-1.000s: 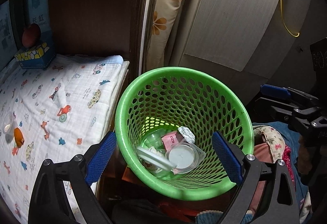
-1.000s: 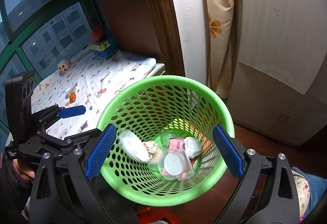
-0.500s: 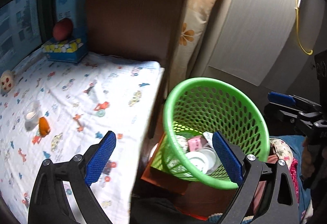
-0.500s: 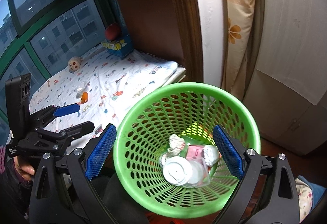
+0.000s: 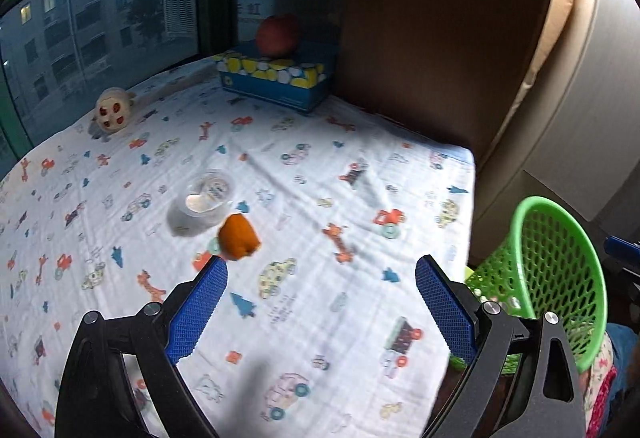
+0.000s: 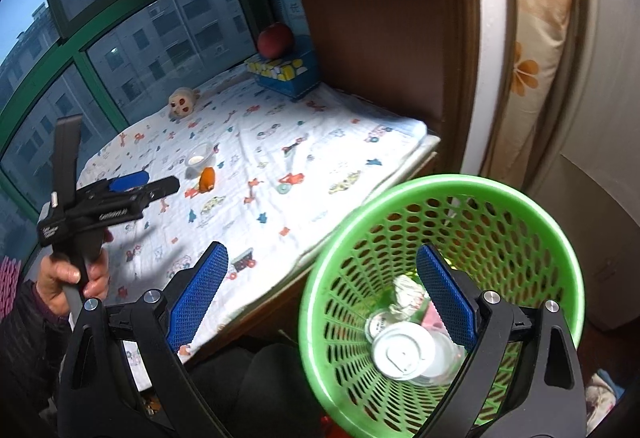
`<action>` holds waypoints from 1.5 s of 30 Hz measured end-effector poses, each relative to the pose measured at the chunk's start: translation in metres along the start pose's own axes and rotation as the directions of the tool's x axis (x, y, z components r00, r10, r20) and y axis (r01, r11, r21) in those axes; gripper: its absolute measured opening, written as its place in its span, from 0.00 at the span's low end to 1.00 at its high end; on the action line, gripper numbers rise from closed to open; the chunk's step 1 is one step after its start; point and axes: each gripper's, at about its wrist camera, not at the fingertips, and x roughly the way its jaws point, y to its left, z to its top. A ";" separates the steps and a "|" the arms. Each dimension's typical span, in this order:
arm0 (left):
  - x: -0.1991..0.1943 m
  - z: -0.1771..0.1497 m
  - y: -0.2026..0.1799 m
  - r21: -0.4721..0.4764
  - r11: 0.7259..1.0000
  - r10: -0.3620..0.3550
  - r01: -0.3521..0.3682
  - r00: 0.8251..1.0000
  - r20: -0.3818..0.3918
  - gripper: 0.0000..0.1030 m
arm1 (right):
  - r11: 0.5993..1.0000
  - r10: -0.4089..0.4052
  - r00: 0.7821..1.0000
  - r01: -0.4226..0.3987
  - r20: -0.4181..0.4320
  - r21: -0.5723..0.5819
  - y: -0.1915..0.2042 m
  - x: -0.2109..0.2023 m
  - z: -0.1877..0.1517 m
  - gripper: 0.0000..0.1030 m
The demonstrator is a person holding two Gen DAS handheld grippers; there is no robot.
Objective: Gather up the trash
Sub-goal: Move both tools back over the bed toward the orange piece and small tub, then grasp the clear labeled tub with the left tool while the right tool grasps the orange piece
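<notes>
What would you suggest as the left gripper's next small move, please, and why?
Probably ease the left gripper forward toward the orange scrap and centre on it. The gripper is open and empty, the scrap lies loose on the printed cloth just ahead, beside the clear cup, and the green basket is close by.

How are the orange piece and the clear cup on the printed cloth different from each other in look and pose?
The orange piece is solid and not see-through; the clear cup is transparent, with something white inside. The orange piece is lumpy and irregular; the clear cup is round, and it appears tipped over. The orange piece is the smaller of the two and lies closer to the left tongs, which are open. Both rest on the printed cloth, close together, outside the green basket.
</notes>
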 end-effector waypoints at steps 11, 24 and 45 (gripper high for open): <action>0.064 0.026 0.081 -0.064 0.991 0.112 -0.117 0.990 -0.082 0.89 | 0.997 0.022 0.999 -0.025 -0.043 -0.071 0.047 0.047 0.015 0.91; 0.134 0.045 0.105 -0.055 0.994 0.085 -0.095 0.984 -0.153 0.89 | 0.994 0.033 0.995 -0.042 -0.090 -0.098 0.081 0.104 0.029 0.91; 0.107 0.052 0.140 -0.098 0.995 0.005 -0.013 0.997 -0.077 0.64 | 0.985 0.103 0.978 -0.125 -0.181 -0.115 0.134 0.191 0.046 0.78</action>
